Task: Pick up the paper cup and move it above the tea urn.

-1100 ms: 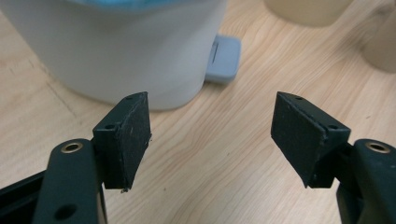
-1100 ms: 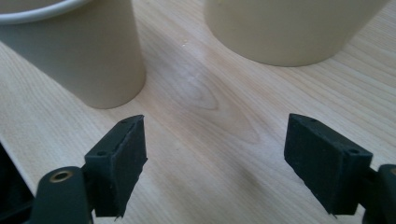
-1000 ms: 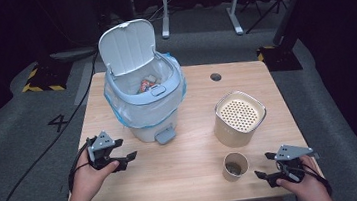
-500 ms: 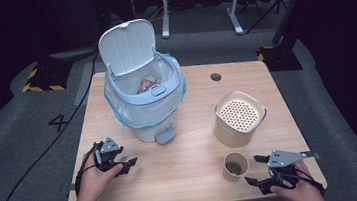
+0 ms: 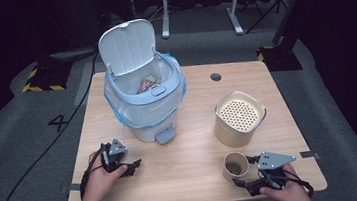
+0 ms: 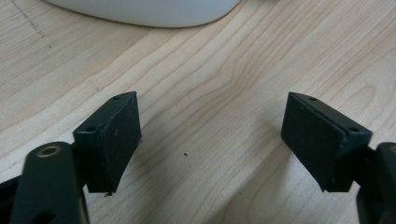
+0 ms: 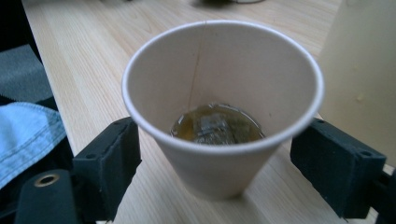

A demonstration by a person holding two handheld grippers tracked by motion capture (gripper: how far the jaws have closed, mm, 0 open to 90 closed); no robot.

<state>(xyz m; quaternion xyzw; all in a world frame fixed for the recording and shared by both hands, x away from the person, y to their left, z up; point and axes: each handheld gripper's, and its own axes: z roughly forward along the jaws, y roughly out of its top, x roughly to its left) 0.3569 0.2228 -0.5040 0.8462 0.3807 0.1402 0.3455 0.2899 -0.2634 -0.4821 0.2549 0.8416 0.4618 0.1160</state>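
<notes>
Paper cup (image 7: 223, 109) with brown liquid stands near the wooden table's (image 5: 195, 179) front edge, bare wood around it, between the right gripper's (image 7: 219, 163) jaws, which have just been opening, pads apart from its wall. Left gripper (image 6: 210, 140), jaws just opened wide, is empty over bare wood near the pedal bin (image 5: 145, 111).

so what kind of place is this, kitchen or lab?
Likely a lab or studio recording setup, not a kitchen: one wooden table on grey carpet, hazard tape and a painted number on the floor, metal stand legs behind.
</notes>
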